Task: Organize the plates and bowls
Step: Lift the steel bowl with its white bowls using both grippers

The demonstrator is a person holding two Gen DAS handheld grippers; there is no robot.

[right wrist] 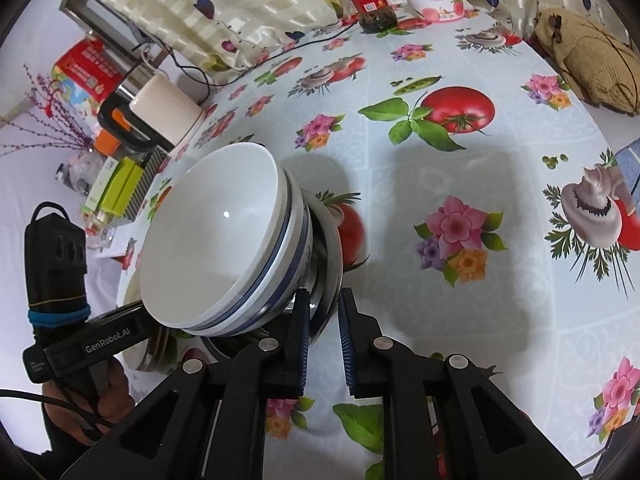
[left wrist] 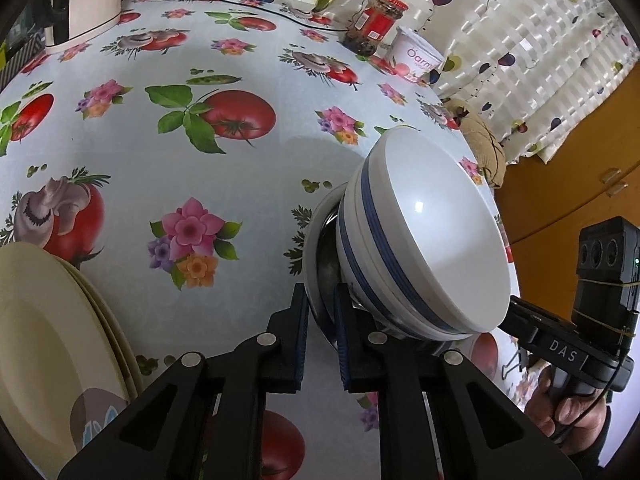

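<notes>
A stack of white bowls with blue bands sits in a shiny metal bowl; the same stack and metal bowl show in the right wrist view. My left gripper is shut on the metal bowl's rim. My right gripper is shut on the opposite rim. The stack is held above the table between both grippers. Cream plates lie stacked at lower left of the left wrist view.
A floral and tomato tablecloth covers the table. At the back stand a red-lidded jar and a yogurt tub. A kettle with a cable stands at the left edge, a brown cloth bag at the right.
</notes>
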